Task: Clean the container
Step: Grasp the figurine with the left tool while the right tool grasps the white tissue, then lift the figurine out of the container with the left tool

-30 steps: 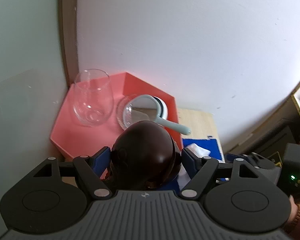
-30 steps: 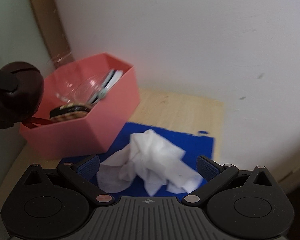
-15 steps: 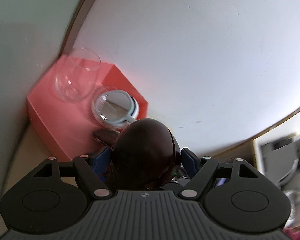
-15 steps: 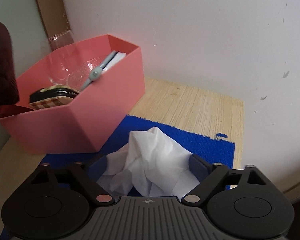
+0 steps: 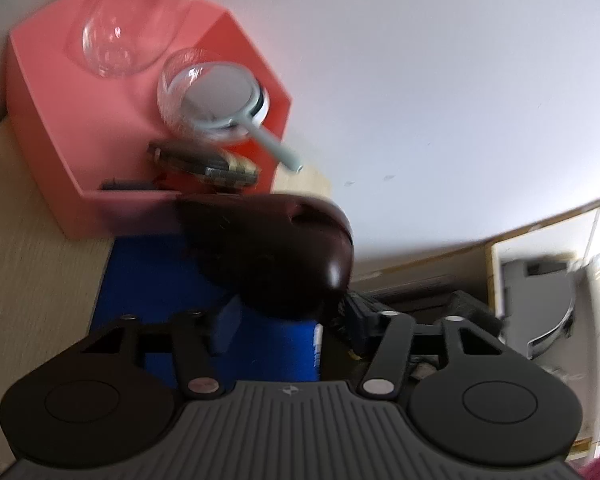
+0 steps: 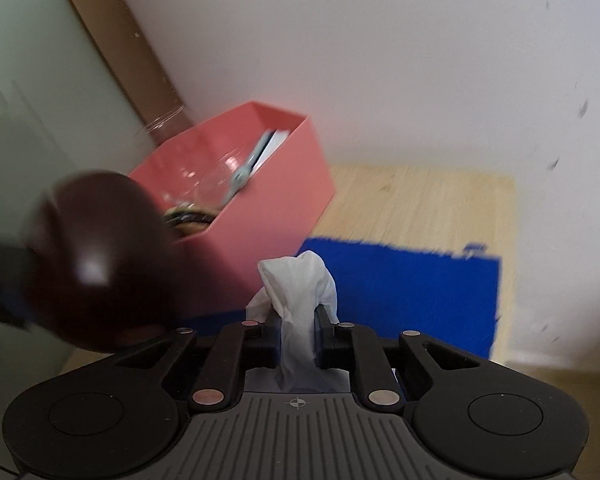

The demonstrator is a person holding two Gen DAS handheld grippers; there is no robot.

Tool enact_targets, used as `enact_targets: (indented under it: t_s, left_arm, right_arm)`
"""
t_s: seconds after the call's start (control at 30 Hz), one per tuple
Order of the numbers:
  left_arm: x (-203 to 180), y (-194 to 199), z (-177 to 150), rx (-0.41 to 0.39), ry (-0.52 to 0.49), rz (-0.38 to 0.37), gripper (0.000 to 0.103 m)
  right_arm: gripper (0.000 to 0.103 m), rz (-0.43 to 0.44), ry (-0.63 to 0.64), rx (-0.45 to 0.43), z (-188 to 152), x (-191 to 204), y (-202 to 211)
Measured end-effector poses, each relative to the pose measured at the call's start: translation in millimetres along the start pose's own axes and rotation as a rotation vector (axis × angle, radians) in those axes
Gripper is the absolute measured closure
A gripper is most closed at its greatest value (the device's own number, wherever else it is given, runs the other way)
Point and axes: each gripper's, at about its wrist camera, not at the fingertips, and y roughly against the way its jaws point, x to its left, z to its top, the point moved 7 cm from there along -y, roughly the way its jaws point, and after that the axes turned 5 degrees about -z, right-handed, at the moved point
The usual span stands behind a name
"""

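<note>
Your left gripper [image 5: 288,320] carries the dark maroon, glossy, rounded container [image 5: 284,256] above the blue mat [image 5: 156,280], its jaws closing around it; the blur hides whether the pads have seated on the shell. Your right gripper [image 6: 296,340] is clenched on the crumpled white tissue [image 6: 300,292], which stands up in a soft peak between the jaws.

In the right wrist view the container [image 6: 96,260] hangs at the near left, in front of the coral-pink hexagonal tray [image 6: 268,216]. Treat it as a hard, smooth shell: the bright glint suggests a slick surface that could slip or turn in a two-point hold, so grip across its broadest part or near the dark opening at its upper side (probably light, though that is a guess). The tissue is limp and will crush flat, so wipe with the bunched peak.

The pale wood-grain worktop [image 6: 420,196] carries the mat [image 6: 404,292] and the tray [image 5: 56,128]. In the tray sit a clear stemless glass [image 5: 120,40], a clear glass bowl [image 5: 176,96], a pale blue hand mirror [image 5: 220,96] with a projecting handle, and a dark disc with a woven checked edge [image 5: 220,164]. The glass is the fragile neighbour.
</note>
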Motion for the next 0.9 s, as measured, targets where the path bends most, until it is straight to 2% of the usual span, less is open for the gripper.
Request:
enact_targets:
  t_s: [0.03,0.1,0.3,0.33,0.47,0.57,0.63,0.8,0.87,0.9]
  left_arm:
    - [4.0,-6.0,-0.7,0.003,0.018,-0.004,0.069]
    - [12.1,-20.4,-2.7,0.035,0.021,0.008,0.069]
    - [24.5,-35.0,-3.4,0.041,-0.008,0.054,0.068]
    - [25.7,-34.6,-3.8,0.043,-0.016,0.068,0.065]
    - [23.8,-24.2,-7.4,0.039,-0.081,0.111,0.032]
    - [19.5,-15.5,-7.0,0.019,-0.192,0.182,0.016]
    - [15.3,-11.9,-4.4,-0.016,-0.304,0.254,0.016]
    - [6.7,-31.6,-12.3,0.062,-0.613,0.346,0.013]
    - [8.7,-36.2,-15.0,0.064,-0.685,0.364,0.009]
    - [11.9,-37.4,-14.5,0.058,-0.684,0.362,0.008]
  right_arm:
    - [0.088,0.0,-0.012,-0.001,-2.3,-1.3,1.8]
    - [0.088,-0.003,-0.024,0.004,-8.5,-5.0,4.1]
    - [0.088,-0.036,-0.013,0.022,-21.4,-18.3,2.9]
    - [0.088,-0.037,-0.004,0.02,-21.6,-19.2,3.8]
    - [0.088,-0.041,-0.008,0.005,-18.8,-18.5,6.9]
    - [0.088,-0.051,0.02,-0.005,-16.2,-15.0,9.9]
    - [0.088,-0.046,0.022,-0.008,-14.5,-15.6,14.0]
    - [0.088,-0.029,0.03,-0.011,-5.3,-14.6,18.5]
    - [0.088,-0.018,0.033,-0.012,-3.8,-14.4,21.5]
    - [0.088,-0.014,0.035,-0.014,-2.8,-14.1,22.8]
